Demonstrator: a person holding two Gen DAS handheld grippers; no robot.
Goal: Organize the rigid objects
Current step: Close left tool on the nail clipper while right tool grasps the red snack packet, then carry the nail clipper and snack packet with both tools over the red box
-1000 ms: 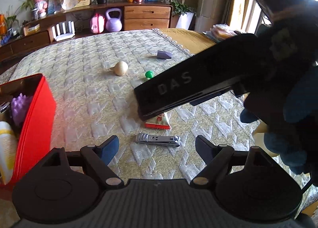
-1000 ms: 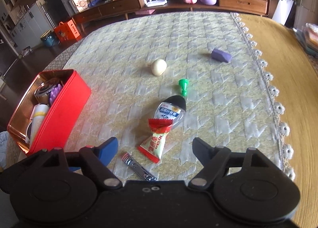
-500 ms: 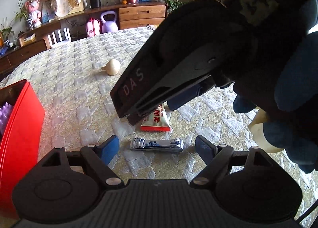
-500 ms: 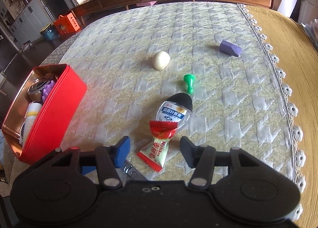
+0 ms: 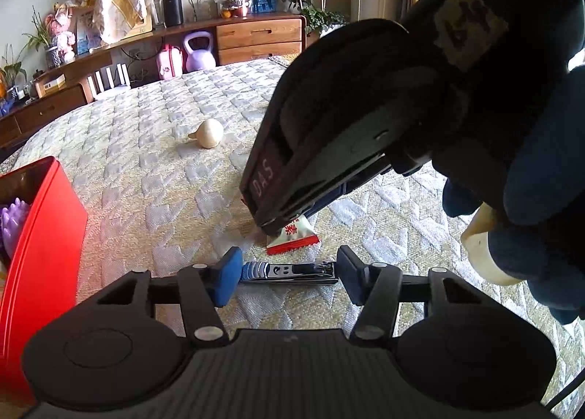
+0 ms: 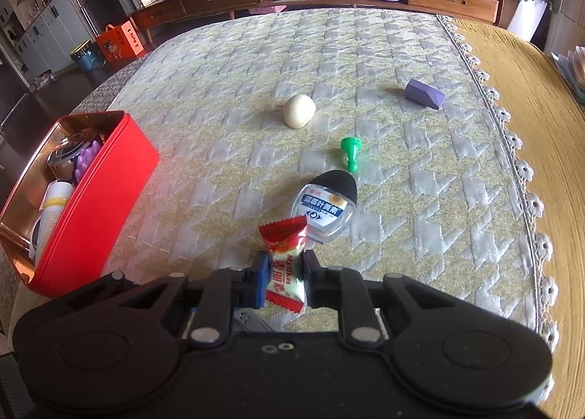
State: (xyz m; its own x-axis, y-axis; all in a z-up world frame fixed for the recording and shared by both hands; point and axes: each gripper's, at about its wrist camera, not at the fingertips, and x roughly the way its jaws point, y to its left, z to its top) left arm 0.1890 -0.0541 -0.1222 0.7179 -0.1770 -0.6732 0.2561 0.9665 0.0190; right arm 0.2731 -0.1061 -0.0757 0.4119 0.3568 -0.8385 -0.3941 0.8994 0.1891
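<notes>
My right gripper [image 6: 284, 282] is shut on a red and white candy packet [image 6: 285, 265] that lies on the quilted cloth; the packet also shows in the left wrist view [image 5: 294, 236], under the right gripper's body. My left gripper [image 5: 289, 274] is open, its fingers on either side of a metal nail clipper [image 5: 290, 272] lying crosswise on the cloth. A red tin [image 6: 91, 199] with several items inside stands at the left and shows in the left wrist view [image 5: 40, 254].
On the cloth lie a clear bottle with a black cap [image 6: 327, 207], a green pawn [image 6: 351, 152], a cream garlic-shaped piece [image 6: 299, 111] and a purple block [image 6: 425, 93]. The cloth's lace edge [image 6: 512, 133] runs along the right. A wooden sideboard stands behind.
My right gripper has come down and shut on the candy packet. My left gripper has moved forward and narrowed so the nail clipper lies between its fingers.
</notes>
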